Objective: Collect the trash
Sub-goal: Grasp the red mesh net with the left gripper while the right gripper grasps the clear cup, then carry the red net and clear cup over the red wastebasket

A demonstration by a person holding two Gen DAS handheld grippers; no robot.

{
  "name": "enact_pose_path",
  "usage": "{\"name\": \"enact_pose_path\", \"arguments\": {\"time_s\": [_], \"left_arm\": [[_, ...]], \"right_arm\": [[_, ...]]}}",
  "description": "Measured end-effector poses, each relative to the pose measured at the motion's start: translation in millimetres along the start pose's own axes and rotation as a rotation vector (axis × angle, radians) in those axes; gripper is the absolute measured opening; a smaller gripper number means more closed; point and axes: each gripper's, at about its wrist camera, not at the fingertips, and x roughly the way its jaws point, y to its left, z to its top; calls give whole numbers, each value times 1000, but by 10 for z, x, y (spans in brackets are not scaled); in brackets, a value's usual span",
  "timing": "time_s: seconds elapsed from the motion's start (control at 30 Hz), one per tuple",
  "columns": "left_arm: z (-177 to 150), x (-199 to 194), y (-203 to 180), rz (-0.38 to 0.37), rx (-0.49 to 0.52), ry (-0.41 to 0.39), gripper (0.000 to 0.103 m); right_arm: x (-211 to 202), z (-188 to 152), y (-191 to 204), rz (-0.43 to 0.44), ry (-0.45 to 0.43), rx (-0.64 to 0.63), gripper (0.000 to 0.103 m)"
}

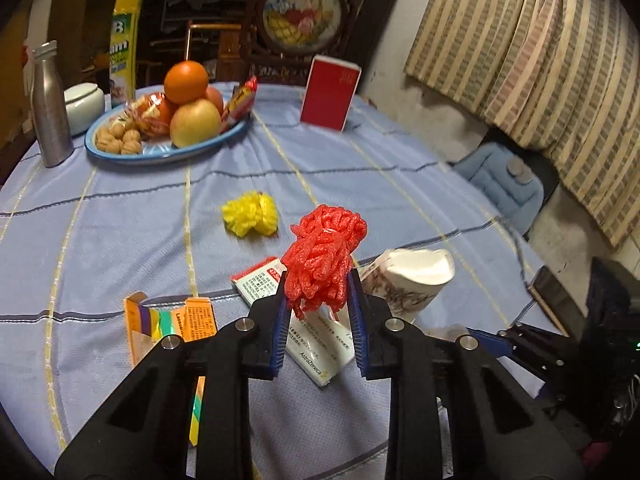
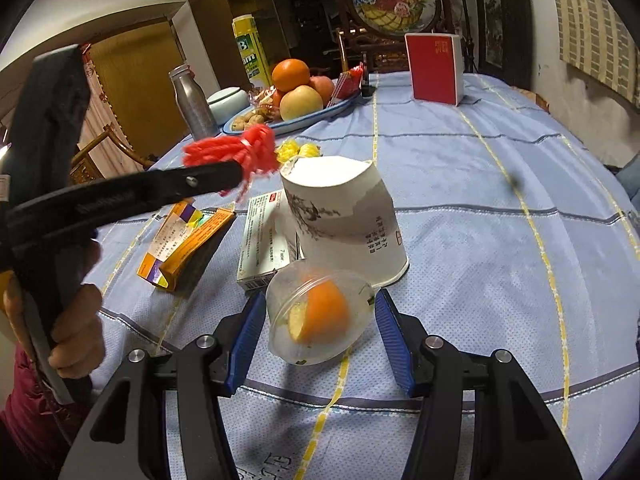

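Observation:
My left gripper (image 1: 318, 294) is shut on a red foam fruit net (image 1: 324, 258) and holds it above the table; the net also shows in the right wrist view (image 2: 236, 150). My right gripper (image 2: 320, 312) is open, its blue pads on either side of a clear plastic cup (image 2: 320, 316) with orange peel inside, lying on the cloth. A dented white paper cup (image 2: 344, 216) lies just behind it. A yellow foam net (image 1: 250, 214), a white medicine box (image 1: 316, 340) and a torn orange carton (image 1: 168, 328) lie on the blue tablecloth.
A blue-rimmed plate (image 1: 168, 152) of fruit and walnuts, a metal bottle (image 1: 48, 108), a white lidded jar (image 1: 84, 102), a yellow carton (image 1: 126, 44) and a red box (image 1: 328, 92) stand at the back. A blue cushioned chair (image 1: 504, 180) is at the right.

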Motion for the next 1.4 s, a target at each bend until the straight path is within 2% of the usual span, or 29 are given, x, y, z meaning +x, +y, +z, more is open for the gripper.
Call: {"name": "enact_pose_path", "arguments": {"time_s": [0.1, 0.23, 0.47, 0.63, 0.83, 1.1, 1.27, 1.4], "left_arm": [[-33, -100, 1, -21, -21, -17, 28], [-198, -182, 10, -84, -86, -2, 28], [-508, -388, -282, -95, -71, 5, 28], [-611, -565, -575, -107, -41, -11, 28], [-678, -713, -1065, -143, 24, -27, 28], [-824, -724, -1843, -237, 119, -9, 28], [-974, -616, -2415, -301, 203, 33, 28], [-1075, -490, -2845, -356, 265, 73, 28]], "right_arm": [[-107, -62, -35, 2, -21, 32, 56], [-321, -213, -123, 13, -15, 65, 56], [-955, -482, -286, -20, -91, 79, 56], [-1361, -692, -472, -50, -139, 106, 56], [-1877, -1031, -786, -112, -198, 161, 56], [-2502, -1578, -1247, -220, -262, 247, 56], [-2800, -2027, -1636, -318, -261, 322, 56], [-2891, -2434, -2007, -378, -221, 411, 56]]}}
